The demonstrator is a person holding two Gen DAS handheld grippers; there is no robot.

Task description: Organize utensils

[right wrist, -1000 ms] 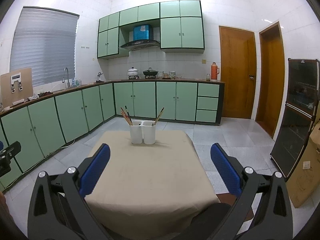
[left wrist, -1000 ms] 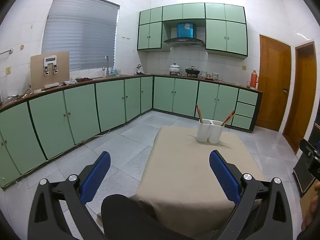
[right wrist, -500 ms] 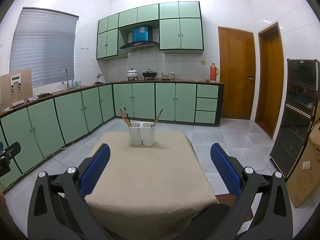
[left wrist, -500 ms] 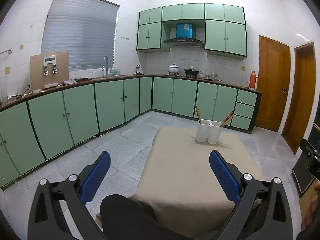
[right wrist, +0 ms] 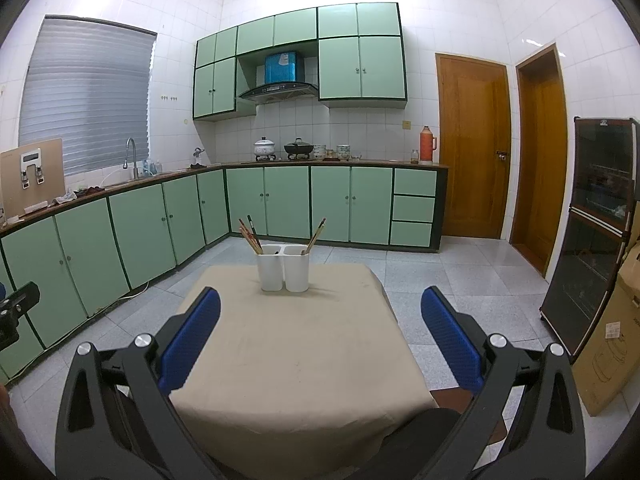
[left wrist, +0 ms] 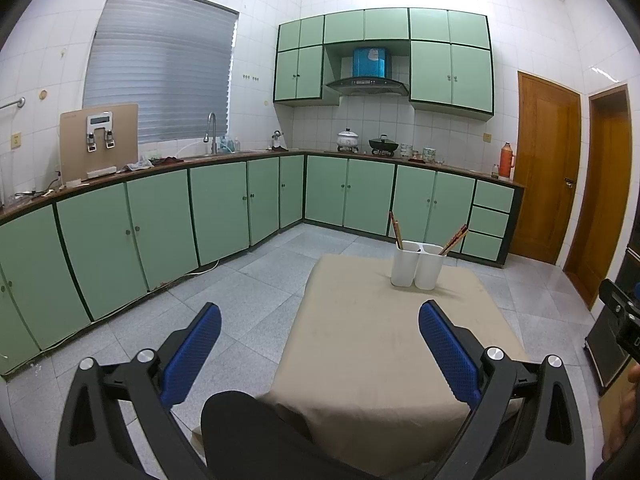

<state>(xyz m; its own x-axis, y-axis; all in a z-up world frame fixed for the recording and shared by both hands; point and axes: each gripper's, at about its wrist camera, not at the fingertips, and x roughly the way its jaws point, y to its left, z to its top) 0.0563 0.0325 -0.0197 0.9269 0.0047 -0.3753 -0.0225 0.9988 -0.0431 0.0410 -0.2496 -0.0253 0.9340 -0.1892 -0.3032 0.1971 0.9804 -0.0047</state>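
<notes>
A: Left wrist view first. What surrounds the left gripper (left wrist: 320,316)?

B: Its jaws stand wide apart, holding nothing. Ahead is the bench (left wrist: 360,344) under a beige cloth. Two white holders (left wrist: 416,266) stand touching each other near the far edge, toward the right. Chopsticks (left wrist: 396,229) lean left out of the left holder and another pair (left wrist: 454,238) lean right out of the right one. A dark knee (left wrist: 248,428) sits below the gripper, at the near edge of the cloth.

A: Room to move?

B: The cloth between the jaws and the holders is bare. Grey floor tiles (left wrist: 240,292) lie open on the left up to the green cabinets (left wrist: 160,220). At the right edge a black camera part (left wrist: 620,312) pokes in.

A: Now the right wrist view.

B: The right gripper (right wrist: 320,306) is spread wide as well, empty. The holders (right wrist: 283,267) stand at the far middle of the bench (right wrist: 304,356), with chopsticks (right wrist: 250,236) on the left and more (right wrist: 316,234) on the right. A dark glass cabinet (right wrist: 592,232) and a cardboard box (right wrist: 612,344) stand at the right, well apart from the bench.

A: Any writing?

B: Print on the box and a mark atop the glass cabinet, both too small to read.
</notes>
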